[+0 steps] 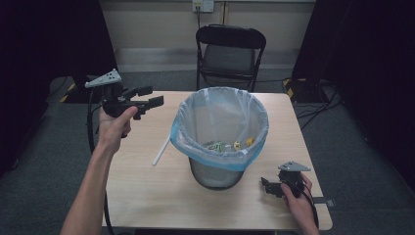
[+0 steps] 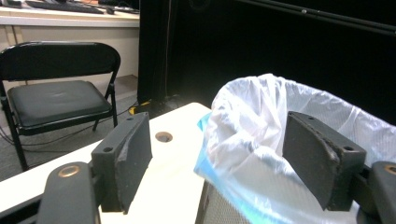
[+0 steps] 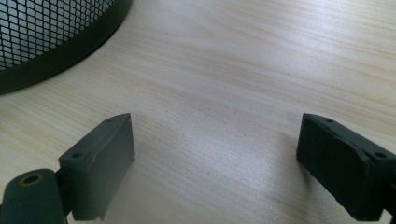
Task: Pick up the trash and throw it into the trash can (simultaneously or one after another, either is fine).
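A black mesh wastebasket (image 1: pixel 215 171) lined with a white and blue plastic bag (image 1: pixel 220 117) stands in the middle of the wooden table (image 1: pixel 147 191). Small bits of litter (image 1: pixel 230 145) lie at its bottom. My left gripper (image 1: pixel 151 96) is held in the air to the left of the basket, pointing at its rim, open and empty. In the left gripper view the bag (image 2: pixel 261 126) rises between and beyond the open jaws of the left gripper (image 2: pixel 217 135). My right gripper (image 1: pixel 265 186) rests low on the table at the front right, open, with the basket's base (image 3: pixel 46 32) close ahead of it.
A white stick (image 1: pixel 161 152) lies on the table just left of the basket. A black folding chair (image 1: pixel 230 49) stands behind the table's far edge. Cables trail on the floor at the right. Dark curtains flank both sides.
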The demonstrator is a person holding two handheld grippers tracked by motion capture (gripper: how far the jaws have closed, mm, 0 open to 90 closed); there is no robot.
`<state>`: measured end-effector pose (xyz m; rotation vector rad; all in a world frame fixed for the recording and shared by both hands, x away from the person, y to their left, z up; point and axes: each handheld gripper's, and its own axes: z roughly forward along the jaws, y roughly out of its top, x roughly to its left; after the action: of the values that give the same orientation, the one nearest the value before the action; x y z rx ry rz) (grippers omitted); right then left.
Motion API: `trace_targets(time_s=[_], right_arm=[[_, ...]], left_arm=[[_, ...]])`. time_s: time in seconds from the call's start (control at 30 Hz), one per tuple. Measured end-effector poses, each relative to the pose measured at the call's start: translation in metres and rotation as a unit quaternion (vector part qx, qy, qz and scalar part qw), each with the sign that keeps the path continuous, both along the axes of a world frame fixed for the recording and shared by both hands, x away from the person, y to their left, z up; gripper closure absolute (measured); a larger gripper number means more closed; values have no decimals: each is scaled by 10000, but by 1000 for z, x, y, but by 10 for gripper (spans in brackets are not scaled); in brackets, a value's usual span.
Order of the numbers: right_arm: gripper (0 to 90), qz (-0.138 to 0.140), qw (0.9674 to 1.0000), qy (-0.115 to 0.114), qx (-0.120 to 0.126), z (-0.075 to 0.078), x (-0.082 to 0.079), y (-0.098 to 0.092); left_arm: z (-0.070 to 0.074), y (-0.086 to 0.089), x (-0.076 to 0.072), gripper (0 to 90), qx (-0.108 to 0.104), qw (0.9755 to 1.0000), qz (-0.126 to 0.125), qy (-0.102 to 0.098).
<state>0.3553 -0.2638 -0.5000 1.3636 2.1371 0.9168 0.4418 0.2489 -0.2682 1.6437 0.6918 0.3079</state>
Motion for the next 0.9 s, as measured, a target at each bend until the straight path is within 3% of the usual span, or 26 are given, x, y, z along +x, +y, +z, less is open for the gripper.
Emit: trace_targets(time_s=[0.2,0.3,0.37,0.53,0.73,0.9], right_arm=[[104,0,10000,-1,1,0,0,0],[104,0,10000,1,0,0,0,0],[104,1,10000,-1,-1,0,0,0],[104,0,10000,0,0,0,0,0],[104,0,10000,-1,0,0,0,0],[104,1,10000,-1,0,0,0,0]], left_arm=[[-11,12,-3,239,36,9999,125,112],[-17,15,-4,227,84,9999,144,44],[-21,15,-6,209,219,9995,214,-17],[-33,22,-11,197,506,9982,333,47],[-54,31,-15,194,564,9970,460,258],[-83,34,-16,184,722,9946,519,540]])
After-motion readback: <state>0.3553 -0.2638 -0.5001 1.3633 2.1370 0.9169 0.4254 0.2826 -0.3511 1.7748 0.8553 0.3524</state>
